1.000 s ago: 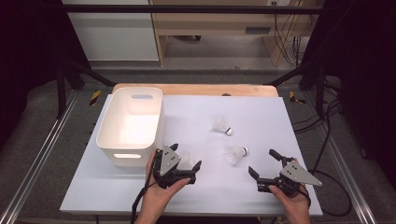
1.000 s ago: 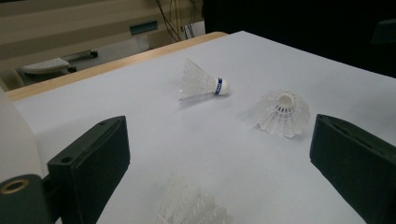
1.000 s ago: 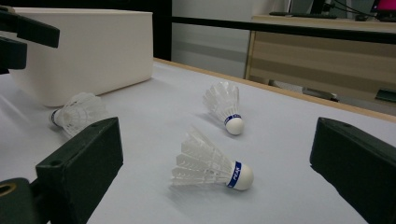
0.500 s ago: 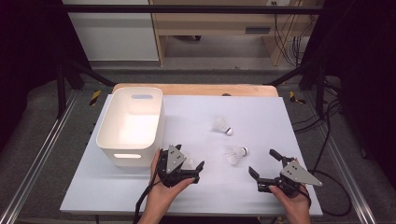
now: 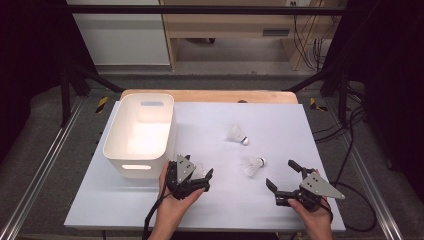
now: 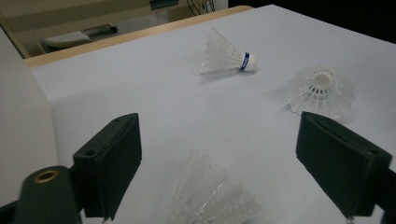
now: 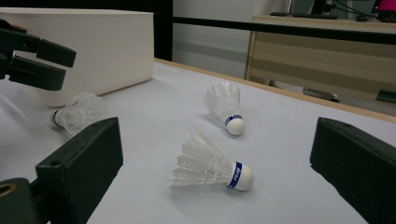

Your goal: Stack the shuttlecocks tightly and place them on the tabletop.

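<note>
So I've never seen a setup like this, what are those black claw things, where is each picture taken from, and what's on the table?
Those claws are hand-held grippers: a person holds one in each hand and works them at a table. The high view looks down from above the person's side; there the left gripper sits at the left and the right gripper at the right. The other two pictures come from small cameras riding on each gripper, looking out between its two black jaws.

On the white table stands a white bin, and three white shuttlecocks lie on their sides. The nearest shuttlecock lies between the left gripper's jaws, which have just been closing a little but do not yet press on it. The right gripper is open and holds nothing; another shuttlecock lies just ahead of it, and the far shuttlecock lies beyond.
</note>
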